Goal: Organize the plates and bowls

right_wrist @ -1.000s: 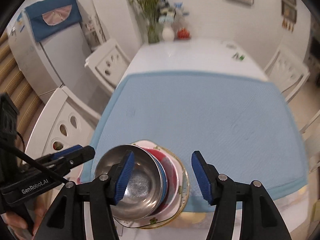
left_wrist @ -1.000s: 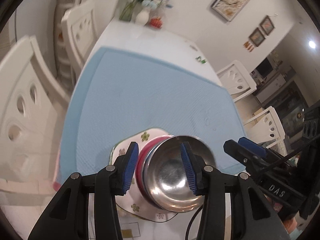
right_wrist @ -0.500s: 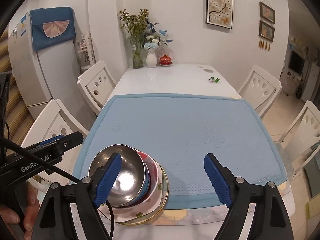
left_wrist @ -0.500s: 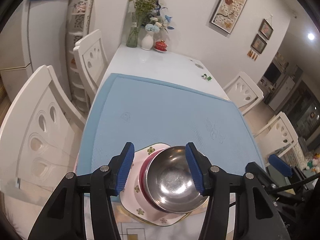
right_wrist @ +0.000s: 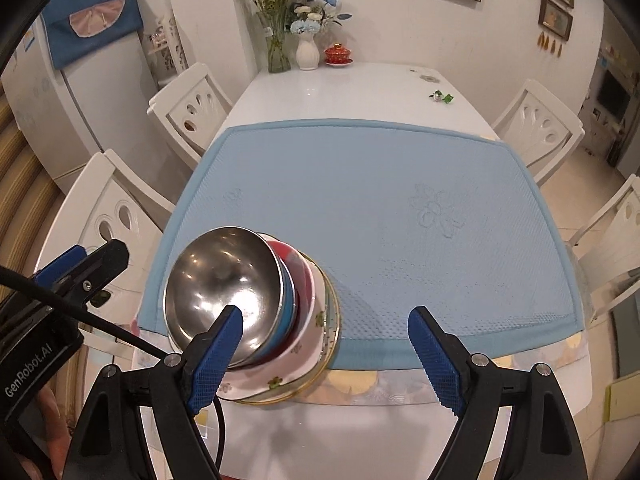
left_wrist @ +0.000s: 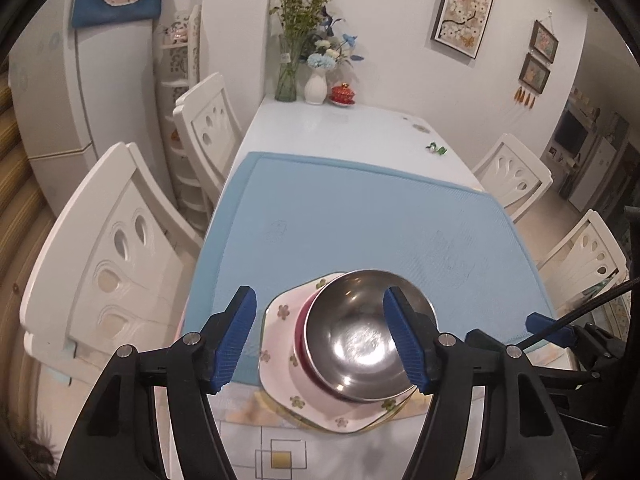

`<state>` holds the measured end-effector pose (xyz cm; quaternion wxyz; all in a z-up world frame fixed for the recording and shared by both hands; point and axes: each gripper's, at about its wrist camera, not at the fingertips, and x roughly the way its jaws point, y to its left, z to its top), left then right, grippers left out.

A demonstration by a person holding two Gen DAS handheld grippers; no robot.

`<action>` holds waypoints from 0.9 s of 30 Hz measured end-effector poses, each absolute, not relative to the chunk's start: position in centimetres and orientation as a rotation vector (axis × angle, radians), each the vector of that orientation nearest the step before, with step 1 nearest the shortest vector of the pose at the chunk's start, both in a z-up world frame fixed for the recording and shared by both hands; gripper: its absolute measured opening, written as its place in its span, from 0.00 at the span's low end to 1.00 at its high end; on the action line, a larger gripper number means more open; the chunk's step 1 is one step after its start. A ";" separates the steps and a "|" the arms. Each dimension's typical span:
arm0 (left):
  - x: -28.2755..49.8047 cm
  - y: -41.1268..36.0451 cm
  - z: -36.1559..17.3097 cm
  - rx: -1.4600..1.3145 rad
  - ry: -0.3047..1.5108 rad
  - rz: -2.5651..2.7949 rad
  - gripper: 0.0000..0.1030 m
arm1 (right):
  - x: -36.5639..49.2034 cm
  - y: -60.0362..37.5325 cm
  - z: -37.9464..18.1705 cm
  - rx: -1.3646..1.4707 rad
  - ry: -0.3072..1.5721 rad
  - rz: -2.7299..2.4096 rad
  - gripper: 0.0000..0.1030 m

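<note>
Your left gripper (left_wrist: 320, 338) is opening above the steel bowl (left_wrist: 360, 336), grasping nothing; your right gripper (right_wrist: 324, 354) is hanging released beside the stacked dishes (right_wrist: 308, 320).

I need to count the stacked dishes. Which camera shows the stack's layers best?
Right wrist: the stack appears side-on, showing steel bowl, blue, red and floral rims. Left wrist looks down into the steel bowl, hiding the blue layer.

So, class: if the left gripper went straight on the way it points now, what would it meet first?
Probably the steel bowl atop the stacked dishes: it sits between the opening, empty fingers of the left gripper. Depth is unclear.
</note>
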<state>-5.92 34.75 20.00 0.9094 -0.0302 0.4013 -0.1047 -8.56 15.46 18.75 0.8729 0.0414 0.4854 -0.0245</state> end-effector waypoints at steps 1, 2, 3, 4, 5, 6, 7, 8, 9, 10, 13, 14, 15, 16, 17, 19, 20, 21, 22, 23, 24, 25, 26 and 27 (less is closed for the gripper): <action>-5.9 34.8 19.9 -0.056 0.835 -0.211 0.68 | -8.5 15.6 18.8 0.085 1.015 -0.055 0.80; -5.9 34.9 19.8 -0.048 0.842 -0.204 0.68 | -8.6 15.7 18.8 0.083 1.016 -0.056 0.80; -5.9 34.8 19.7 -0.043 0.849 -0.201 0.68 | -8.6 15.7 18.8 0.082 1.018 -0.056 0.80; -5.8 34.9 19.5 -0.038 0.859 -0.203 0.68 | -8.6 15.8 18.7 0.080 1.023 -0.055 0.80; -5.8 34.8 19.3 -0.034 0.865 -0.204 0.68 | -8.6 15.9 18.5 0.075 1.030 -0.053 0.80; -5.8 34.8 19.2 -0.029 0.870 -0.204 0.68 | -8.6 16.1 18.4 0.072 1.034 -0.051 0.80; -5.9 34.8 19.2 -0.025 0.870 -0.207 0.68 | -8.5 16.2 18.4 0.071 1.036 -0.051 0.80; -6.0 34.7 19.2 -0.023 0.868 -0.210 0.68 | -8.5 16.3 18.3 0.069 1.040 -0.049 0.80; -6.0 34.6 19.2 -0.019 0.865 -0.212 0.68 | -8.5 16.4 18.2 0.068 1.041 -0.050 0.80; -6.0 34.6 19.2 -0.015 0.863 -0.211 0.68 | -8.5 16.5 18.2 0.065 1.043 -0.052 0.80; -5.8 34.7 19.0 -0.017 0.863 -0.200 0.69 | -8.4 16.6 18.0 0.064 1.049 -0.059 0.80; -5.6 34.9 18.8 -0.022 0.870 -0.192 0.69 | -8.4 16.6 17.9 0.066 1.051 -0.060 0.80; -5.4 35.1 18.6 -0.030 0.877 -0.183 0.69 | -8.3 16.6 17.8 0.069 1.054 -0.061 0.80; -5.2 35.3 18.4 -0.042 0.883 -0.175 0.69 | -8.2 16.5 17.6 0.075 1.060 -0.064 0.80; -5.1 35.5 18.3 -0.052 0.885 -0.169 0.69 | -8.1 16.5 17.5 0.079 1.064 -0.066 0.80; -4.8 36.1 18.2 -0.078 0.889 -0.155 0.69 | -8.0 16.3 17.3 0.089 1.074 -0.071 0.80; -4.7 36.2 18.1 -0.082 0.891 -0.153 0.69 | -7.9 16.3 17.2 0.093 1.076 -0.074 0.80; -4.5 36.3 18.1 -0.084 0.895 -0.153 0.69 | -7.9 16.3 17.2 0.096 1.078 -0.078 0.80; -4.4 36.4 18.1 -0.082 0.897 -0.153 0.69 | -7.9 16.3 17.2 0.096 1.077 -0.081 0.80; -4.4 36.3 18.0 -0.078 0.897 -0.154 0.69 | -7.9 16.3 17.2 0.096 1.077 -0.082 0.80; -4.3 36.3 18.0 -0.073 0.896 -0.154 0.69 | -7.9 16.3 17.2 0.094 1.077 -0.085 0.80; -4.3 36.1 18.0 -0.062 0.896 -0.158 0.69 | -7.8 16.4 17.1 0.094 1.078 -0.086 0.80; -4.3 35.9 18.0 -0.054 0.896 -0.162 0.69 | -7.8 16.4 17.1 0.094 1.079 -0.086 0.80; -4.3 35.8 18.0 -0.043 0.896 -0.166 0.69 | -7.8 16.5 17.1 0.095 1.081 -0.086 0.80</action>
